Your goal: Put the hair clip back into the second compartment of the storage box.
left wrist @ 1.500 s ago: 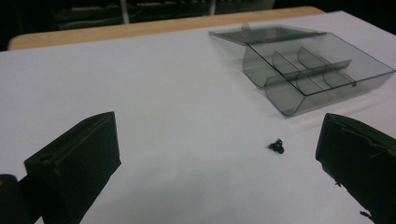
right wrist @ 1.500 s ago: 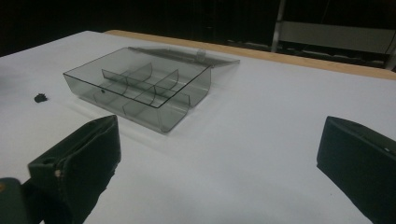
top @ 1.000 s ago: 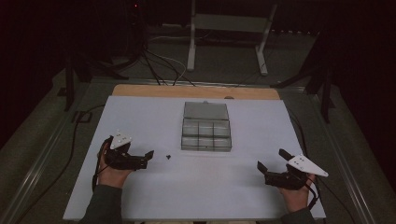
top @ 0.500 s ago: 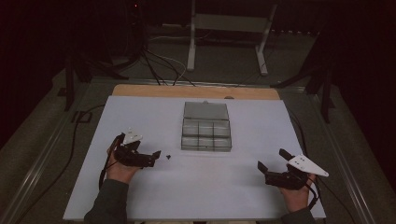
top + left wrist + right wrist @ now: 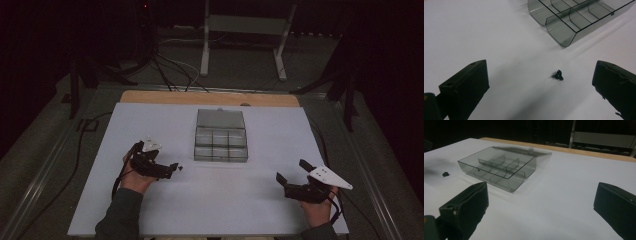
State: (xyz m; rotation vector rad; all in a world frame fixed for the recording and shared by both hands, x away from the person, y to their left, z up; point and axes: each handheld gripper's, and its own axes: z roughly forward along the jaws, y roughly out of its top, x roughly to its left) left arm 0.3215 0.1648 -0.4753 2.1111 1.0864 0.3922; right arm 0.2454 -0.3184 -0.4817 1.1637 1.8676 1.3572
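Currently, status by item:
Box: clear smoky compartment box (image 5: 220,145) sits mid-surface, lid (image 5: 220,118) flipped open flat behind it. Dividers split it into several compartments; none shows any contents in the gripper views.
Small part: tiny black piece (image 5: 558,75) lies on the white surface (image 5: 165,210), outside the box, near its front-left corner but apart from it.
Left tool: left tool (image 5: 173,169) low over the surface, jaws spread wide, nothing held. In the left gripper view the black piece lies between the jaws, nearer the right-hand one, touching neither.
Right tool: right tool (image 5: 291,176) sits near the front-right edge of the surface, well apart from the box, jaws wide, nothing held.
Obstructions: nothing between left tool and black piece; box stands just beyond it.
Surroundings: wooden strip (image 5: 210,98) along the far edge; cables (image 5: 175,75) and metal stand (image 5: 245,30) on the dark floor behind.
Change vs earlier: left tool has moved right toward the black piece, now just beside it. Right tool, box and piece unchanged.
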